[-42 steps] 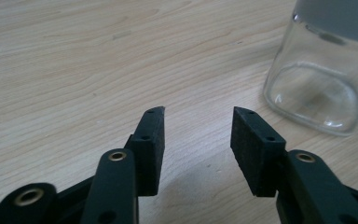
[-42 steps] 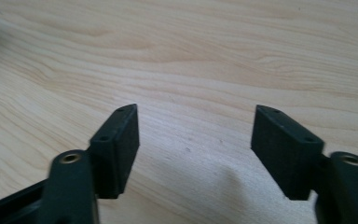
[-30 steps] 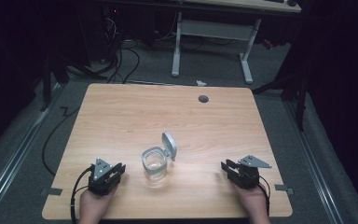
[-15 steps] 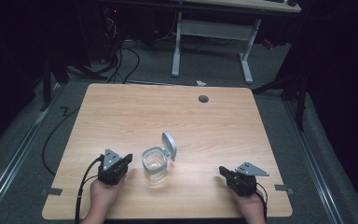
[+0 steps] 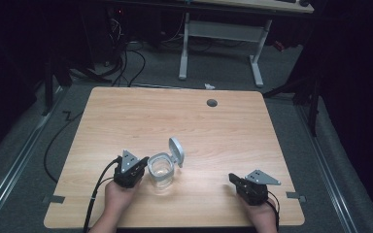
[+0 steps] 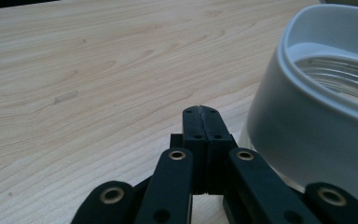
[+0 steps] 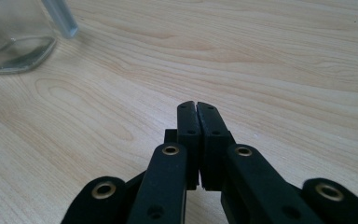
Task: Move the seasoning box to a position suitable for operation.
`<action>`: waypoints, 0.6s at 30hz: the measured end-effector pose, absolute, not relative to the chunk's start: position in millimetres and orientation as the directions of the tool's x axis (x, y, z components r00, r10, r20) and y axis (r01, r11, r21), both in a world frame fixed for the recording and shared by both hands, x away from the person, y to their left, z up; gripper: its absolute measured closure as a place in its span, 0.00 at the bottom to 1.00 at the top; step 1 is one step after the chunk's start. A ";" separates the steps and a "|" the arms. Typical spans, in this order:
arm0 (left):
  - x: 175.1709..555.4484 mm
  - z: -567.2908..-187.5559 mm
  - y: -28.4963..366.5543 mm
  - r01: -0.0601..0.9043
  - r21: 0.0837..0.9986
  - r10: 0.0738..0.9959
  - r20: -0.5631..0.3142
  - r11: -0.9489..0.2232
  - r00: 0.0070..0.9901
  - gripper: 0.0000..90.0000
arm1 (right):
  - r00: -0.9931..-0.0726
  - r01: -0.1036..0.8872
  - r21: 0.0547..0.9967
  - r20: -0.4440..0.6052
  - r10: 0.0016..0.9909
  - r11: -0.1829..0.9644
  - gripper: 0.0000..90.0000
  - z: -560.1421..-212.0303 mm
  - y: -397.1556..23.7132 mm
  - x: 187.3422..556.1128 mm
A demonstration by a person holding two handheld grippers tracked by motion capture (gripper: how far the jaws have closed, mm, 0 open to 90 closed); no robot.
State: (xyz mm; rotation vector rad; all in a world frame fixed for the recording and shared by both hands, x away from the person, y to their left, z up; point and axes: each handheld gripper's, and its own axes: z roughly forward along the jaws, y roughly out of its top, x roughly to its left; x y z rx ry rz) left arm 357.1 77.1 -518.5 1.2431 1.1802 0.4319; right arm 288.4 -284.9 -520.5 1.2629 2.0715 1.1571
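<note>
Left gripper (image 5: 143, 162) has slid up beside the open jar (image 5: 161, 170); both grippers' fingers closed, right gripper (image 5: 234, 178) well apart.

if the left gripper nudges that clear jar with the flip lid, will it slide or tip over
The jar looks squat with a flat, squarish base, so it would probably slide on the smooth table rather than tip. It seems empty, so likely light. The open lid, standing up at its far rim, may swing when bumped. The left gripper sits shut beside it.
</note>
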 end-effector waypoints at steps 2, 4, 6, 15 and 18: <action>356.2 -518.7 76.4 0.324 0.885 0.801 -0.449 0.335 0.397 1.00 | -0.482 0.496 0.838 0.048 0.875 0.228 0.98 -520.6 -285.0 288.6; 354.2 -518.9 74.8 0.322 0.888 0.802 -0.443 0.329 0.400 1.00 | -0.477 0.502 0.837 0.058 0.877 0.218 0.98 -521.2 -285.5 289.1; 351.7 -518.7 75.1 0.322 0.887 0.800 -0.445 0.331 0.403 1.00 | -0.475 0.506 0.836 0.066 0.877 0.211 0.97 -521.8 -285.4 289.5; 342.2 -519.5 76.1 0.327 0.884 0.794 -0.451 0.334 0.407 1.00 | -0.478 0.506 0.837 0.069 0.876 0.210 0.96 -522.4 -284.4 289.1; 337.8 -519.4 74.6 0.331 0.882 0.789 -0.454 0.334 0.414 1.00 | -0.474 0.508 0.836 0.070 0.878 0.207 0.96 -523.2 -282.9 289.2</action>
